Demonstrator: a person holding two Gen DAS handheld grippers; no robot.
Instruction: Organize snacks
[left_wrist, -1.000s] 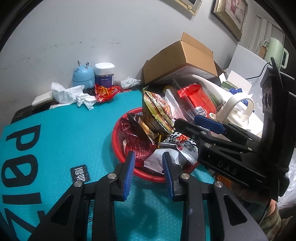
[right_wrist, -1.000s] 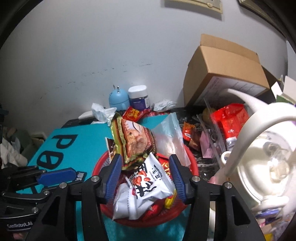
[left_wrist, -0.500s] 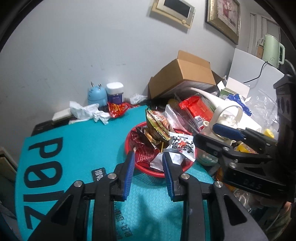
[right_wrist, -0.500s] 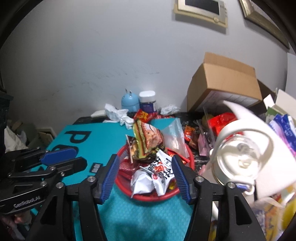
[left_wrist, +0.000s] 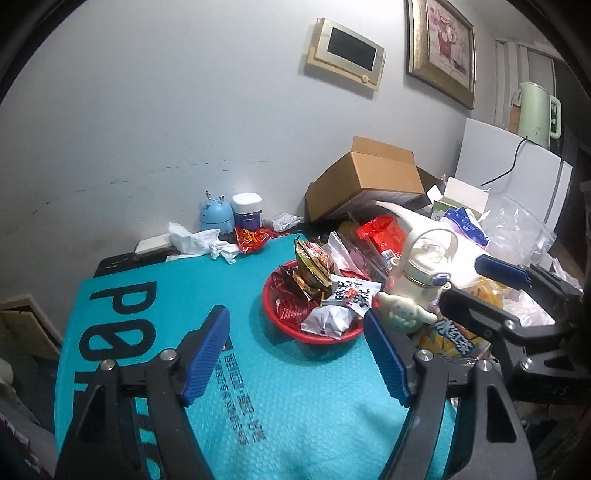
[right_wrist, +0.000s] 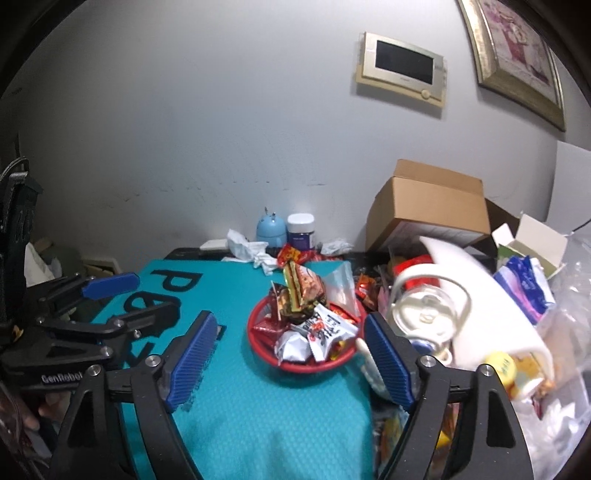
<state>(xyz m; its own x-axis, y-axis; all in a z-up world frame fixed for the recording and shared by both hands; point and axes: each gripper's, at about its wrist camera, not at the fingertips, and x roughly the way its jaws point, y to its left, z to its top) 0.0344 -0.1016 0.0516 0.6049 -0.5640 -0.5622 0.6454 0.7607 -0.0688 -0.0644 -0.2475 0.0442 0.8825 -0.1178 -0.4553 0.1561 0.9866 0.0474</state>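
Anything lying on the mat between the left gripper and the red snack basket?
No. In the left wrist view, only bare teal mat with printed text lies between the open left gripper and the red basket.

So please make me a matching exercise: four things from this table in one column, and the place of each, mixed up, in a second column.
Things:
1. red round plastic basket
2. brown cardboard box
3. light blue round gadget with two prongs
4. crumpled white tissue

Places:
A. at the wall, tipped on its side
B. on the teal mat, full of snack packets
C. beside the white-lidded jar
D. at the far edge of the mat

Pairs: 1-B, 2-A, 3-C, 4-D
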